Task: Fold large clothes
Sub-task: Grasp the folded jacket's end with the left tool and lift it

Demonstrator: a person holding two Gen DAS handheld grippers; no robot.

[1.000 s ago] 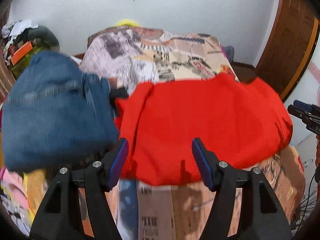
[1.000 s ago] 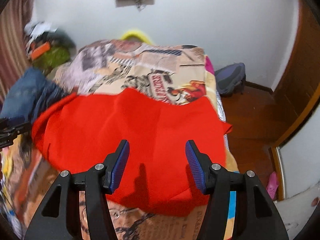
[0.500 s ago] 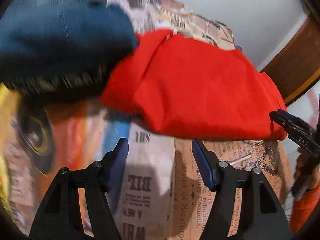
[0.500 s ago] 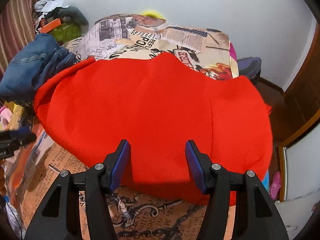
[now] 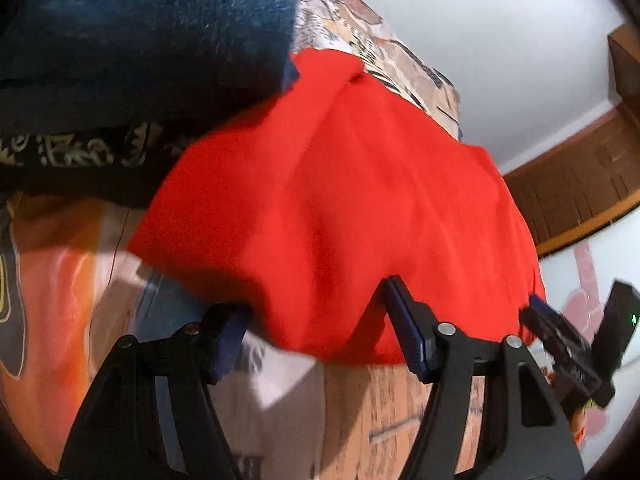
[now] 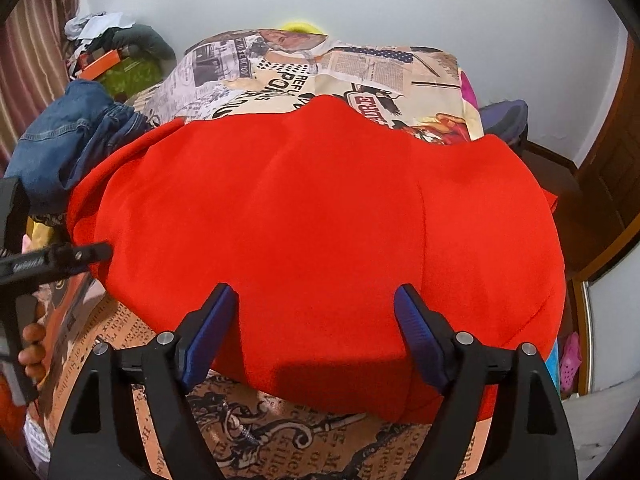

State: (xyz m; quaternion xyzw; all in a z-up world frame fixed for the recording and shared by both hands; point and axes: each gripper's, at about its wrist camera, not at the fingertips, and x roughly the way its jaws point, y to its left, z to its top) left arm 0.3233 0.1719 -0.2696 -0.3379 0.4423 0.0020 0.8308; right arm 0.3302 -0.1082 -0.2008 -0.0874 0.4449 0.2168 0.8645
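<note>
A large red garment (image 6: 320, 208) lies spread over a bed with a newspaper-print cover (image 6: 320, 68). My right gripper (image 6: 316, 312) hovers over the garment's near edge; its jaws are opening and the pads press on nothing. My left gripper (image 5: 316, 320) is tilted at the garment's (image 5: 340, 200) near left edge. A fold of red cloth hangs between its wide-apart fingers (image 5: 404, 328), ungripped. In the right wrist view the left gripper (image 6: 60, 260) shows at the garment's left side. The right gripper (image 5: 560, 344) shows at the far right of the left wrist view.
Blue jeans (image 6: 68, 136) are heaped at the garment's left, looming large (image 5: 140, 32) in the left wrist view. A clutter pile (image 6: 108, 48) and a curtain (image 6: 28, 60) stand at the back left. A dark bag (image 6: 504, 120), wooden door (image 6: 616, 152) and pink shoe (image 6: 570, 356) are on the right.
My left gripper has sunk and rolled, coming close to the garment's near left edge. My right gripper has come down nearer the cloth and its jaws have spread wider.
</note>
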